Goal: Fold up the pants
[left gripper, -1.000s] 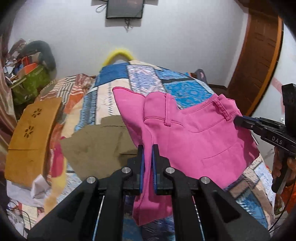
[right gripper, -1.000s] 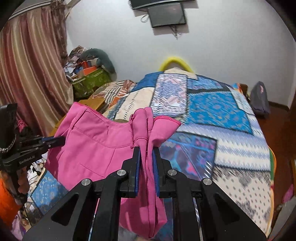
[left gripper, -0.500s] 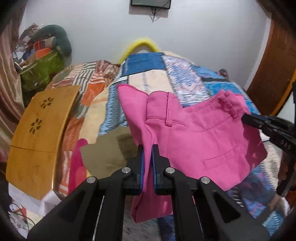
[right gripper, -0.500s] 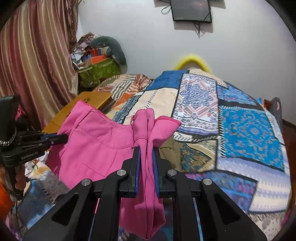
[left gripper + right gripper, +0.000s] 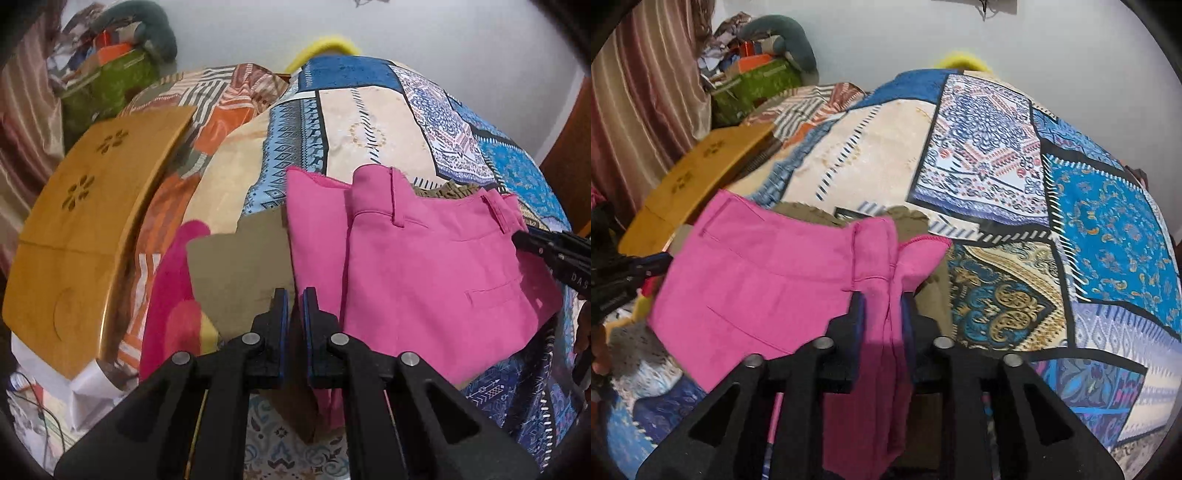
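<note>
The left tool (image 5: 294, 306) is closed, its blue-lined jaws pinching a thin edge of the pink pants (image 5: 424, 266); the right tool (image 5: 884, 306) has just been opening, and a bunched fold of the same soft pink cloth hangs between its parted jaws; the pants stretch between the two tools, waistband and belt loops turned away from the tools, low over a flat olive cloth (image 5: 236, 266); beneath lies a bed (image 5: 1089, 221) with a patterned blue patchwork cover; a curved wooden board (image 5: 85, 229) sits beside the bed.
</note>
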`<state>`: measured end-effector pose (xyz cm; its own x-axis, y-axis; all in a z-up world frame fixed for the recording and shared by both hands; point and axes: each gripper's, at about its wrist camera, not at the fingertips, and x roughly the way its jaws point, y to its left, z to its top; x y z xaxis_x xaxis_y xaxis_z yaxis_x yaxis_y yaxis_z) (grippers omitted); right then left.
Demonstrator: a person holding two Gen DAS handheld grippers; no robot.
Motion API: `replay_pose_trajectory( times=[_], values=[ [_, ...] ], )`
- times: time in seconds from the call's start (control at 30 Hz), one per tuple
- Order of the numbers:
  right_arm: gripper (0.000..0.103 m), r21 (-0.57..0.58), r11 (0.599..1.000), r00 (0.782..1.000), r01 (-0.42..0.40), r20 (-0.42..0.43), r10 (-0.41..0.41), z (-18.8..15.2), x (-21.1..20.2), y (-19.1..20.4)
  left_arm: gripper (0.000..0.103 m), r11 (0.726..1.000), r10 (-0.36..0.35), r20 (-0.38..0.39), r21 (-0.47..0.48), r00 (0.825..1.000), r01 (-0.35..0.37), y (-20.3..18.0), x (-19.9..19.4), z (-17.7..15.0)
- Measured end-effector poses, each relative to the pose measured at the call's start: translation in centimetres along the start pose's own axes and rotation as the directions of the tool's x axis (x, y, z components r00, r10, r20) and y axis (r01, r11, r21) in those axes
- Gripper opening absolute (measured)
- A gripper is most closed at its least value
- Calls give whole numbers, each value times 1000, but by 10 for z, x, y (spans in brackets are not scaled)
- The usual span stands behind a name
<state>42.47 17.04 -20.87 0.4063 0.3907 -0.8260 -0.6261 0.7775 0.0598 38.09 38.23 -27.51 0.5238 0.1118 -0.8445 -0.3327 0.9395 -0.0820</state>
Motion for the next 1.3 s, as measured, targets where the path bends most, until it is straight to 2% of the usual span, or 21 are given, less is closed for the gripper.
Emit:
replay_pose_trajectory(
  times=[0.07,0.3,0.4,0.57,0.73,0.8,0.9,1.07,1.1,1.2,1.23,1.27,1.3],
  values=[
    [42,-1,1000,1000,9,6,-9,-2,-8,-2,7,1000,-13,9,-10,1000,13,-1,-8,-1],
    [42,-30,999,993,22,117,-19,-7,-75,3,7,1000,-26,75,18,997,25,-25,-68,-4],
    [42,-48,999,981,15,193,-6,-10,-119,13,7,999,-40,126,36,991,36,-40,-110,-9],
    [44,-60,998,945,-29,325,47,-24,-207,30,7,996,-66,246,74,967,49,-68,-198,-23],
    [44,-72,993,888,-91,445,114,-49,-293,44,7,991,-70,389,131,919,20,-102,-291,-53],
    [47,-81,991,864,-102,487,129,-59,-319,51,7,989,-79,453,150,888,11,-116,-328,-71],
    [52,-86,989,812,-117,565,145,-82,-364,59,8,987,-110,521,157,846,32,-129,-374,-96],
    [52,-95,990,752,-99,644,138,-115,-407,71,14,989,-114,601,147,791,31,-140,-427,-132],
    [53,-102,991,741,-88,658,134,-121,-414,75,14,992,-101,624,127,775,27,-141,-437,-141],
    [69,-96,993,704,-71,701,118,-137,-429,82,15,994,-80,664,104,743,15,-142,-457,-162],
    [76,-91,994,687,-63,718,110,-144,-434,85,16,995,-79,671,100,738,16,-142,-461,-168],
    [81,-91,994,681,-61,725,108,-145,-433,85,27,995,-82,674,97,734,22,-142,-464,-173],
    [83,-90,994,676,-62,729,108,-148,-435,87,46,995,-88,676,93,731,33,-142,-468,-179]
  ],
)
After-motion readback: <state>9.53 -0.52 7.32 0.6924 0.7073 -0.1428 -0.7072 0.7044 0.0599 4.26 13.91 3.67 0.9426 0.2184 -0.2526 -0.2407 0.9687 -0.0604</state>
